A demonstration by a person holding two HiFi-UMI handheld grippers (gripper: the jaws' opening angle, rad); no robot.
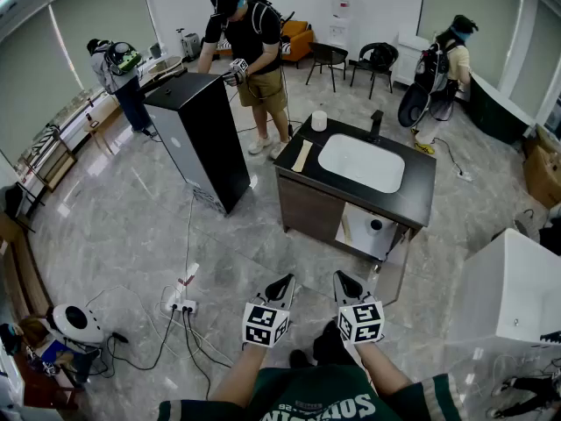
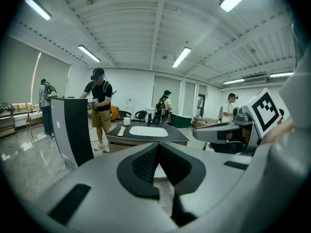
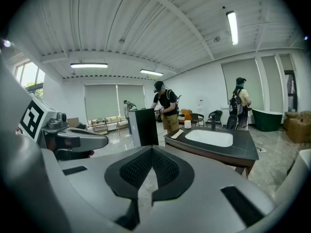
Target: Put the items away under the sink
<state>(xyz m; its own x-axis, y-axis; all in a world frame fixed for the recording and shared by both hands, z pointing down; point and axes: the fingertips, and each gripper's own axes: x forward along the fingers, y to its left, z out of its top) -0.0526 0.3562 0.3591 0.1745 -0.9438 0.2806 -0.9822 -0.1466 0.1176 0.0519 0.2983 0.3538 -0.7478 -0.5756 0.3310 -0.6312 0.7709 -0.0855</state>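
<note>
Approach: left gripper and right gripper, jaws together on nothing, sit low at bottom centre, presumably because white roll and wooden strip lie well apart on black sink table, centre right.

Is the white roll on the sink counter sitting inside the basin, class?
No, the white roll stands on the dark counter outside the basin, near the counter's far corner.
</note>
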